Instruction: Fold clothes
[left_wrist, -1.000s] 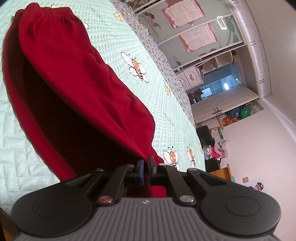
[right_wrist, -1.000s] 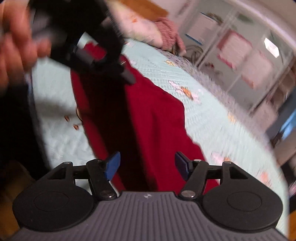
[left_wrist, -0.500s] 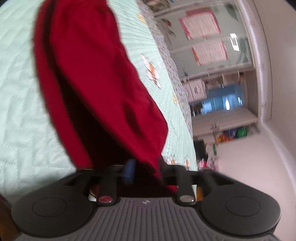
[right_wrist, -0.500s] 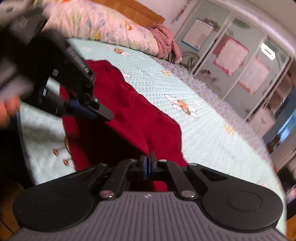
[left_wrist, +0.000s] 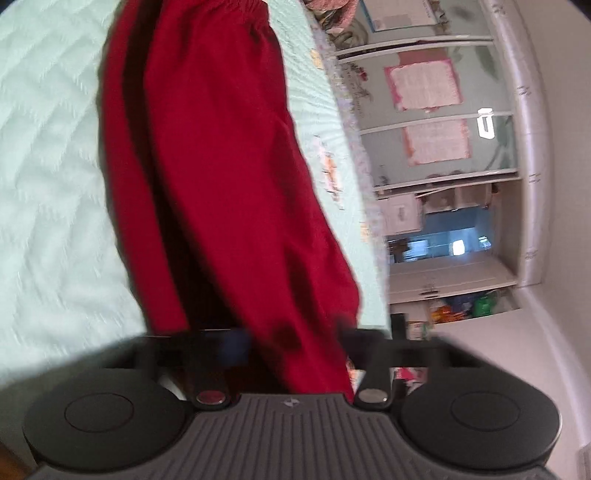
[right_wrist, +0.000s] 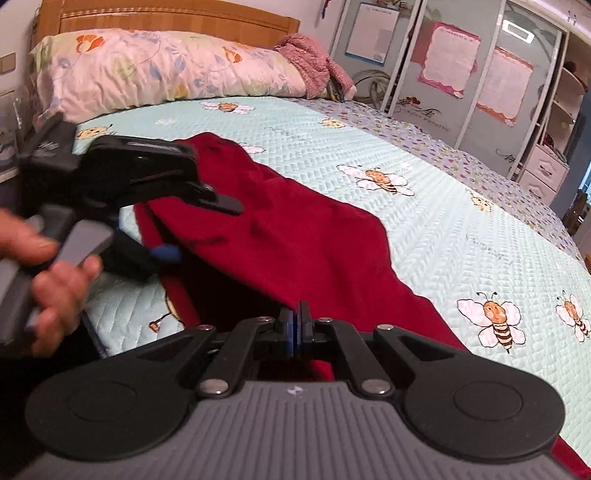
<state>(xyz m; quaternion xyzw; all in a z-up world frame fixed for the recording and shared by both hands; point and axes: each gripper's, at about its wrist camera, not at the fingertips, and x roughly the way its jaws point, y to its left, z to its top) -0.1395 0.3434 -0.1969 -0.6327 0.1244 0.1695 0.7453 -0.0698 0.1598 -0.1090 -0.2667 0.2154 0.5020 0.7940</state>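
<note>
Red trousers (right_wrist: 295, 240) lie lengthwise on the pale green bee-print bedspread (right_wrist: 443, 221), their elastic waistband at the far end in the left wrist view (left_wrist: 221, 184). My right gripper (right_wrist: 294, 317) is shut on the near edge of the red cloth, which rises to its pads. My left gripper (right_wrist: 203, 229), held by a hand (right_wrist: 55, 280), is at the trousers' left side. Its jaws stand apart and are closing, with a bunch of red cloth between them (left_wrist: 290, 339). That view is blurred.
A floral pillow (right_wrist: 166, 70) and a pink knitted garment (right_wrist: 310, 62) lie at the head of the bed under a wooden headboard (right_wrist: 166, 18). Mirrored wardrobe doors (right_wrist: 480, 74) stand past the bed's far side. Bare bedspread (left_wrist: 48, 184) stretches left of the trousers.
My right gripper went from open to shut on the trousers' edge. My left gripper, earlier shut on the cloth, now has its jaws apart and has sunk closer to the trousers.
</note>
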